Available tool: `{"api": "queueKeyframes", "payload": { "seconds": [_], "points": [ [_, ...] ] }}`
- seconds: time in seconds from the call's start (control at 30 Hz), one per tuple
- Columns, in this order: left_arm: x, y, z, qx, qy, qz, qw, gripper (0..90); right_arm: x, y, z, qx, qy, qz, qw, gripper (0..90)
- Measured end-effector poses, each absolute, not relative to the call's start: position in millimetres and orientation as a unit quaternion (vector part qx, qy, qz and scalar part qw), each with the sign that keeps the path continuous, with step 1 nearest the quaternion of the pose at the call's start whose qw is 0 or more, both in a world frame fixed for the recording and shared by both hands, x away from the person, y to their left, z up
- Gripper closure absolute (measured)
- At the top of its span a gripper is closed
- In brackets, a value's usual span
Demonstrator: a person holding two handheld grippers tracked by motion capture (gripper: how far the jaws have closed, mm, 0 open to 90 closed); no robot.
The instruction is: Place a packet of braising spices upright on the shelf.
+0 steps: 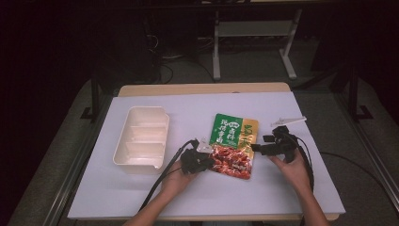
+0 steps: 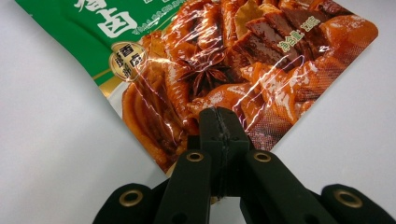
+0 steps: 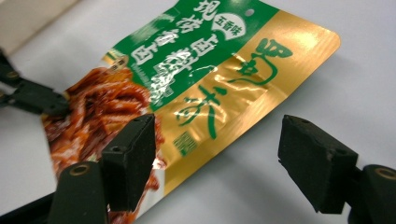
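Note:
A food pouch (image 1: 234, 143), green and gold on top with red braised meat printed below, lies flat on the white table. My left gripper (image 1: 209, 162) is shut on its lower left edge. In the left gripper view the jaws (image 2: 219, 128) are pressed together over the pouch (image 2: 224, 60). My right gripper (image 1: 256, 149) stands open at the pouch's right edge. In the right gripper view its jaws (image 3: 217, 140) straddle the gold side of the pouch (image 3: 210, 70) without pressing it, and the left gripper (image 3: 32, 95) shows at the far left.
A white tray (image 1: 121, 146) with three empty compartments sits left of the pouch. A small clear plastic piece (image 1: 288, 121) lies at the right rear. Black cables trail from both grippers toward the table's near edge. Dark floor and a metal frame lie beyond the table.

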State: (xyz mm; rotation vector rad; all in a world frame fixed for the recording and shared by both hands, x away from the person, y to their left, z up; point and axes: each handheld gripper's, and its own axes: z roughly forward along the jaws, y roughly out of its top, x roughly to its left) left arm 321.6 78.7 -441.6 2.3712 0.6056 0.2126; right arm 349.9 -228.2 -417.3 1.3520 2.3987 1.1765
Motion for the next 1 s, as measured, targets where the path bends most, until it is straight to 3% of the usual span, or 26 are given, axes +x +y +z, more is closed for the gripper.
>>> {"api": "queueKeyframes", "payload": {
  "seconds": [0.67, 1.0],
  "points": [
    [320.2, 78.4, -442.0, 0.909, 0.23, 0.086, 0.336, 90.0, 408.0, -226.2, -430.9, 0.512, 0.778, 0.358, 0.066, 29.1],
    [320.0, 78.4, -442.0, 0.91, 0.229, 0.087, 0.335, 90.0, 412.2, -221.2, -438.9, 0.504, 0.778, 0.373, 0.045, 39.7]
  ]
}}
